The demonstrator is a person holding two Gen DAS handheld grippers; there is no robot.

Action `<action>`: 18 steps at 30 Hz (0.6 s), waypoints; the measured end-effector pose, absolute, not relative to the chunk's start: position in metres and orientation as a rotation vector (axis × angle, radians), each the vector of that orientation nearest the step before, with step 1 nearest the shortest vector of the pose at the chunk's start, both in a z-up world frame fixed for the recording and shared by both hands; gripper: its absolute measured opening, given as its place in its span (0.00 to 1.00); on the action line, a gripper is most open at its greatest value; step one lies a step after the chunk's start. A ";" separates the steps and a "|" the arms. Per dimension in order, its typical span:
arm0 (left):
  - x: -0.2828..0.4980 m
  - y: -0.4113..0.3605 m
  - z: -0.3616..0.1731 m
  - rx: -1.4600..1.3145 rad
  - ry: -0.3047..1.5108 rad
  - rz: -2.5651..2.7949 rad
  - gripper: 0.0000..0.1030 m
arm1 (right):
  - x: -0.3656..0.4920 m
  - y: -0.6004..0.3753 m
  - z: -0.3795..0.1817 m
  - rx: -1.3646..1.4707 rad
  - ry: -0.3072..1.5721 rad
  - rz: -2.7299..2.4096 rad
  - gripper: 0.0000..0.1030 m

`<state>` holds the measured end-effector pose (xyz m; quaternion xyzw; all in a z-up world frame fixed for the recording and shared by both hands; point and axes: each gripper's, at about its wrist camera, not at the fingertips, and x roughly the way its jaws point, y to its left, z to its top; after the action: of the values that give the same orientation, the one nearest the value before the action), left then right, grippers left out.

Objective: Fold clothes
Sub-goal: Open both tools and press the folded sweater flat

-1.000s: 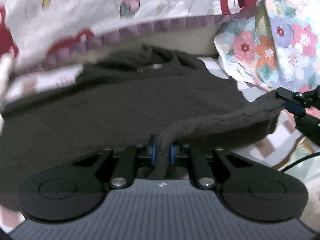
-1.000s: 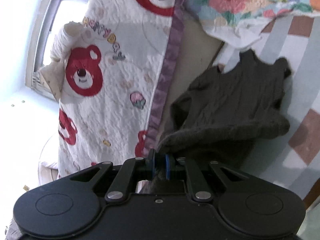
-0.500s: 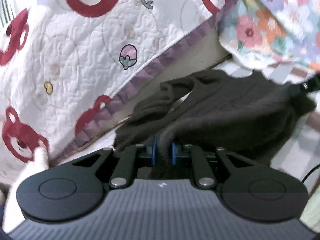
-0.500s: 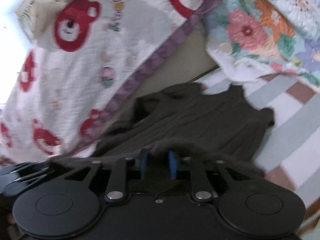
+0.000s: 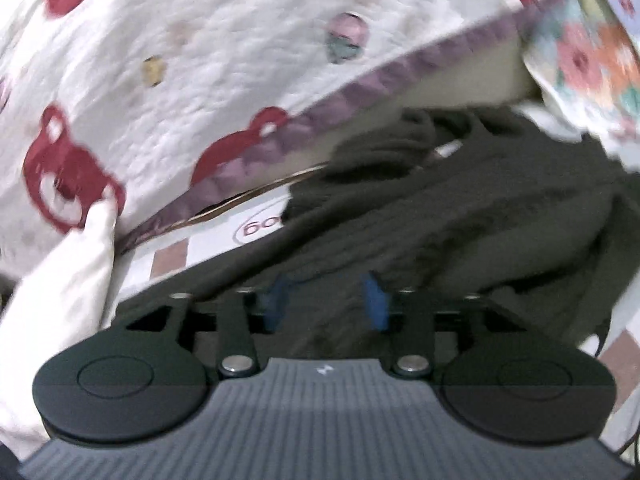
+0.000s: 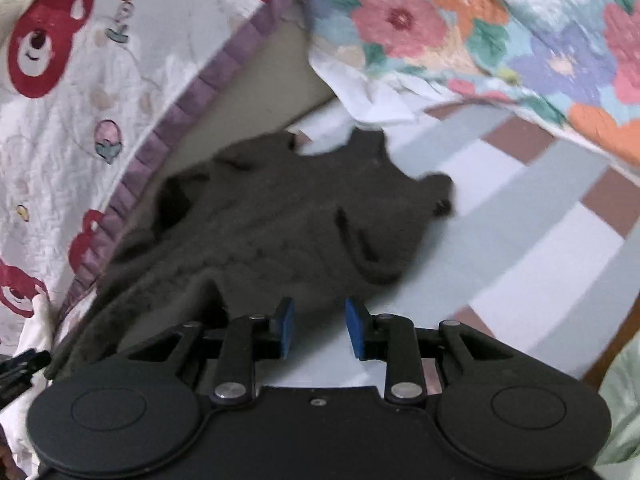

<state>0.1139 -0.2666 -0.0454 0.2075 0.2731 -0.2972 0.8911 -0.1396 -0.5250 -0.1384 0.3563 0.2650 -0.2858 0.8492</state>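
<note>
A dark grey knitted sweater (image 6: 288, 220) lies crumpled on the checked bed sheet (image 6: 520, 216), one fold doubled over itself. In the left wrist view the sweater (image 5: 460, 216) fills the middle. My left gripper (image 5: 325, 304) hovers low over its near part. Its jaws are opening, the blue pads (image 5: 276, 304) apart, with knit under and between them but not pinched. My right gripper (image 6: 320, 328) stands open at the sweater's near edge. That edge lies just ahead of the fingertips, free of the pads (image 6: 354, 328).
A white quilt with red bears and a purple trim (image 6: 80, 120) hangs along the left. A floral quilt (image 6: 500, 28) is piled at the back right. A black part of the other gripper (image 6: 20, 364) shows at the lower left of the right wrist view.
Both grippers were shut on the sweater's hem and have let it go. The lifted hem has dropped onto the bed. Both hands moved lower and tilted downward.
</note>
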 end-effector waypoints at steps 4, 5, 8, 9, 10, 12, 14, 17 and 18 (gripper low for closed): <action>0.123 -0.235 -0.068 0.304 0.719 -0.757 0.49 | -0.134 -0.516 -0.138 0.681 0.574 -0.579 0.36; 0.123 -0.231 -0.073 0.312 0.744 -0.798 0.51 | -0.128 -0.508 -0.134 0.632 0.584 -0.560 0.37; 0.109 -0.222 -0.090 0.482 0.674 -0.886 0.66 | -0.106 -0.489 -0.128 0.715 0.627 -0.400 0.38; 0.106 -0.219 -0.095 0.535 0.664 -0.894 0.66 | -0.096 -0.480 -0.125 0.716 0.638 -0.363 0.36; 0.103 -0.216 -0.099 0.569 0.665 -0.900 0.66 | -0.086 -0.471 -0.123 0.716 0.648 -0.327 0.37; 0.102 -0.206 -0.099 0.535 0.677 -0.954 0.66 | -0.065 -0.454 -0.122 0.547 0.677 -0.395 0.42; 0.103 -0.194 -0.094 0.436 0.701 -1.088 0.66 | -0.050 -0.448 -0.131 0.404 0.696 -0.501 0.53; 0.097 -0.194 -0.092 0.411 0.713 -1.151 0.80 | -0.034 -0.448 -0.149 0.290 0.723 -0.613 0.58; 0.093 -0.197 -0.094 0.445 0.697 -1.154 0.81 | -0.029 -0.449 -0.155 0.278 0.732 -0.625 0.58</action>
<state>0.0929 -0.1975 -0.0940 0.2042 0.3200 -0.5299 0.7583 -0.0291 -0.4491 -0.1549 0.1333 0.3511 -0.2997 0.8770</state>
